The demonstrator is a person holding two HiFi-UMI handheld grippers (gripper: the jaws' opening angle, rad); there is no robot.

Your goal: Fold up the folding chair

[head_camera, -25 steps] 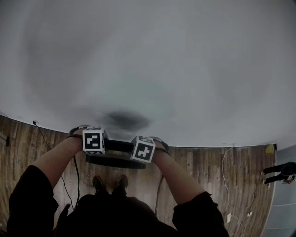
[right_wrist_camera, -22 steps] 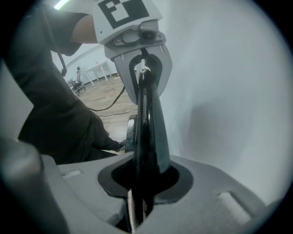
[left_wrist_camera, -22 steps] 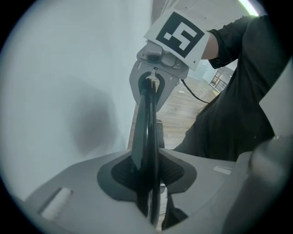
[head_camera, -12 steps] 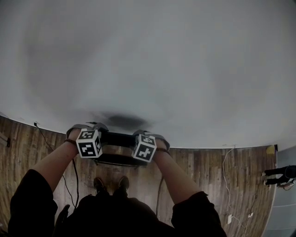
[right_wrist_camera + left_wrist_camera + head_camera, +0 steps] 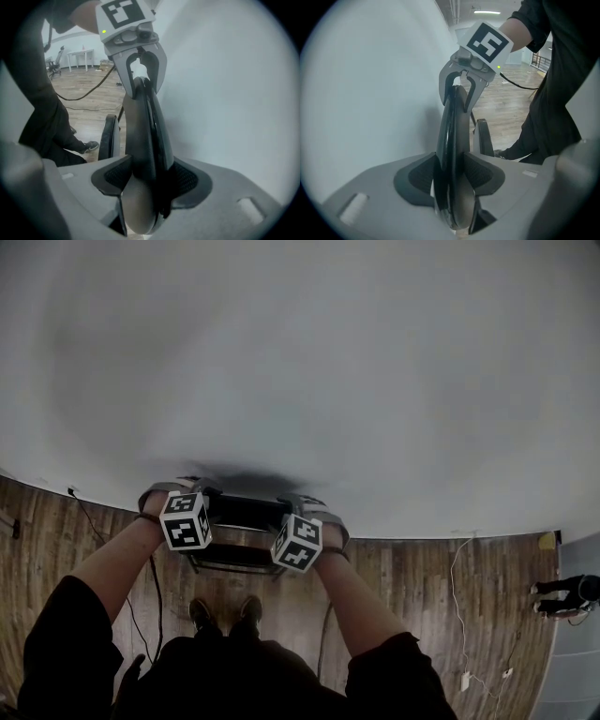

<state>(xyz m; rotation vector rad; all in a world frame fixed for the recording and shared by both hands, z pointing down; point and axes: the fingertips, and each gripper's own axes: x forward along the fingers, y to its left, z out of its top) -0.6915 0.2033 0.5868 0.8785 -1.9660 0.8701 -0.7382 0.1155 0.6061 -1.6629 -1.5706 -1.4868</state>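
The folding chair (image 5: 239, 521) is dark and stands folded close to the white wall. My left gripper (image 5: 200, 497) and right gripper (image 5: 297, 504) straddle its top edge, one near each end. In the left gripper view the chair's dark rim (image 5: 452, 140) runs between my left gripper's (image 5: 452, 168) pads to the right gripper (image 5: 459, 89). In the right gripper view the rim (image 5: 145, 131) runs from my right gripper (image 5: 147, 180) to the left gripper (image 5: 139, 77). Both sets of jaws have just been opening, with the rim still between them. The seat panel (image 5: 483, 136) lies nearly parallel beside the back.
The white wall (image 5: 300, 362) is directly ahead. Below is a wooden floor (image 5: 412, 587) with cables (image 5: 457, 615) and the person's shoes (image 5: 223, 612) just behind the chair. A black object (image 5: 567, 592) lies at the far right. A table (image 5: 79, 57) stands far off.
Both grippers have tilted over the chair's top edge and their jaws have opened. More of the chair's dark back shows between them, and its shadow on the wall has shifted.
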